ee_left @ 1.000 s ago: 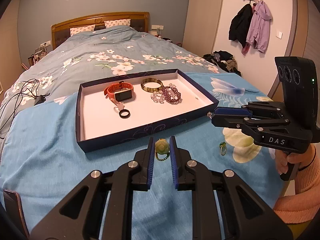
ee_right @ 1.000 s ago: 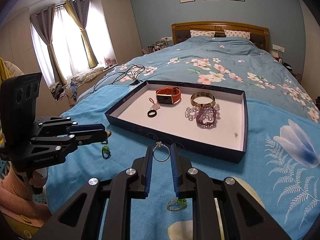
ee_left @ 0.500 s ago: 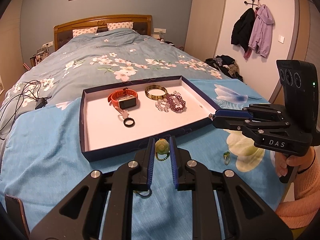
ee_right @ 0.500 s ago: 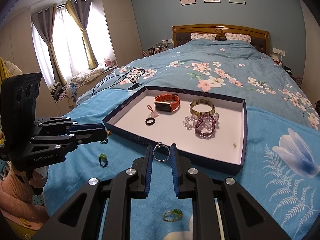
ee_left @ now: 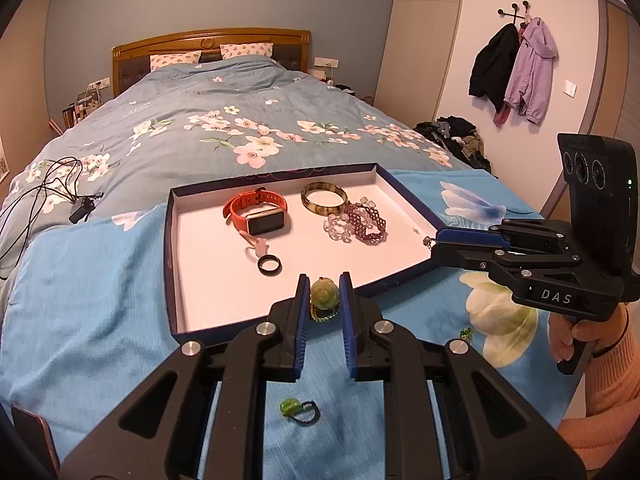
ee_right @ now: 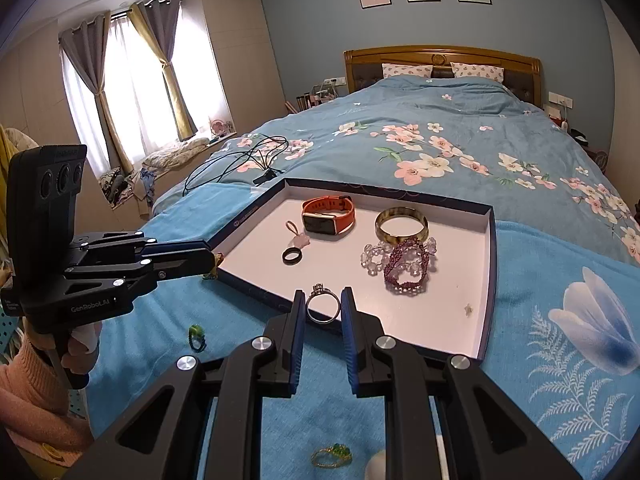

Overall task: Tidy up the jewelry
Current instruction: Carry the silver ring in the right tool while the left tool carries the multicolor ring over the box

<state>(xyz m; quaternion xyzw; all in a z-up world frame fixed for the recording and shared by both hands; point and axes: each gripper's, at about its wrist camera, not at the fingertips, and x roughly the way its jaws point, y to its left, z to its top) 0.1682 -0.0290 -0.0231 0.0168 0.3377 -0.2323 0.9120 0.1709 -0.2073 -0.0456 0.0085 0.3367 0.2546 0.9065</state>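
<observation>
My left gripper (ee_left: 324,295) clamps one jade pendant (ee_left: 324,293), right gripper (ee_right: 323,307) one silver ring (ee_right: 322,307); tray (ee_right: 490,264) on bed (ee_right: 440,136) holds three bracelets, one watch (ee_right: 326,216).

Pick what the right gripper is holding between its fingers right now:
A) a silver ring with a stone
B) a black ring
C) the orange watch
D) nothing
A: the right gripper is closed on a silver ring with a stone, carried near the tray edge.

Tray (ee_left: 172,264) sitting on the bed (ee_left: 80,300). Inside at the back: watch (ee_left: 260,214) left, bangle (ee_left: 324,199) right, beaded bracelets (ee_left: 360,222) just in front of the bangle. Ring (ee_left: 269,265) nearer the front, in front of the watch. Cables (ee_left: 44,184) off left on the bed.
</observation>
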